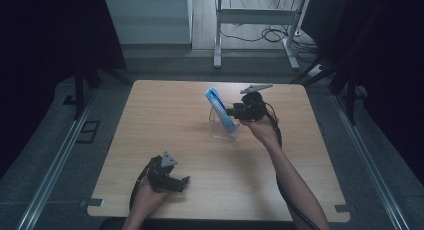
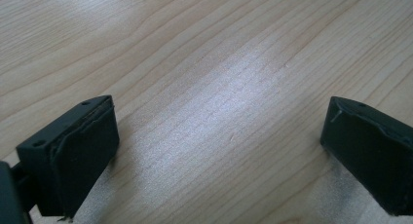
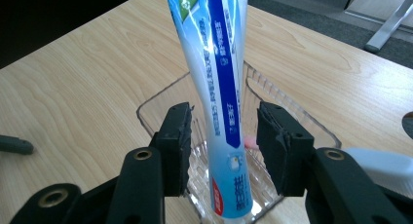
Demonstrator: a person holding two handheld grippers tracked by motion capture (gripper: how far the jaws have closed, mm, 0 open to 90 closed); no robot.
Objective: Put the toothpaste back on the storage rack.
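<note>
Toothpaste tube, blue-white, stands in clear holder between right tongs' parted, non-touching pads.

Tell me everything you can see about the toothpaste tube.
The toothpaste tube is soft-looking plastic, white and light blue, with a dark blue printed band and a red patch near its lower end. It stands tilted with that end in the clear ribbed tray on the far right part of the table. The right gripper straddles it, jaws on either side, gaps visible.
</note>
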